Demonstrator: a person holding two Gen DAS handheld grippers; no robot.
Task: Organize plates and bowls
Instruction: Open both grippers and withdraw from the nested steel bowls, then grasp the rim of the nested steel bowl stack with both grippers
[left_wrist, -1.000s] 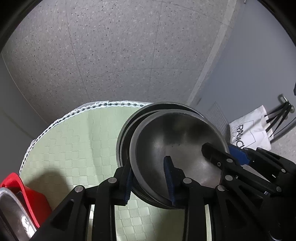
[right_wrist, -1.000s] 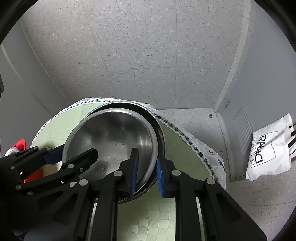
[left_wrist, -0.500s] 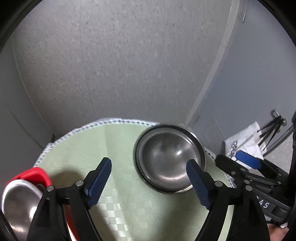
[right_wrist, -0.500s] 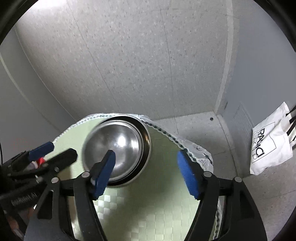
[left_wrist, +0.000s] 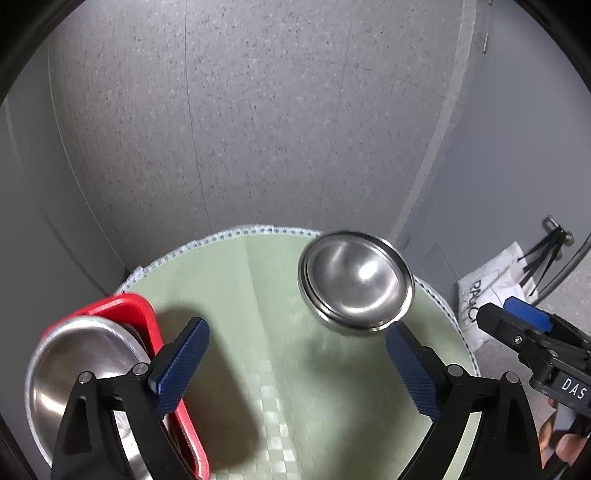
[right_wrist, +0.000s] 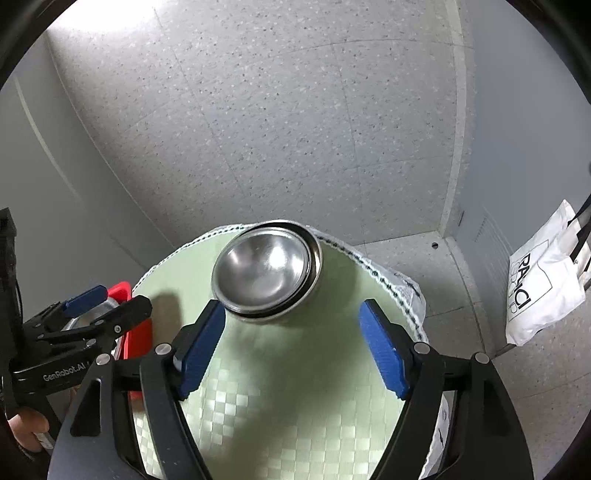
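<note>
On the pale green checkered mat (right_wrist: 280, 413) covering the round table, a stack of nested steel bowls (right_wrist: 266, 272) sits at centre frame in the right wrist view and right of centre in the left wrist view (left_wrist: 355, 282), close to the mat's far edge. The upper bowl sits off-centre in the lower one, leaving a crescent of the lower rim exposed.

Left gripper (left_wrist: 297, 365): jaws spread wide, blue pads holding nothing, positioned short of the stack and not touching it. Right gripper (right_wrist: 291, 349): jaws likewise wide apart and empty, with the stack visible between and beyond the pads, clear of both.

At lower left of the left wrist view, a red tray (left_wrist: 146, 317) holds a shallow steel plate (left_wrist: 74, 369). A white printed tote bag (right_wrist: 543, 280) rests on the speckled floor (right_wrist: 295, 110) at right of frame.
</note>
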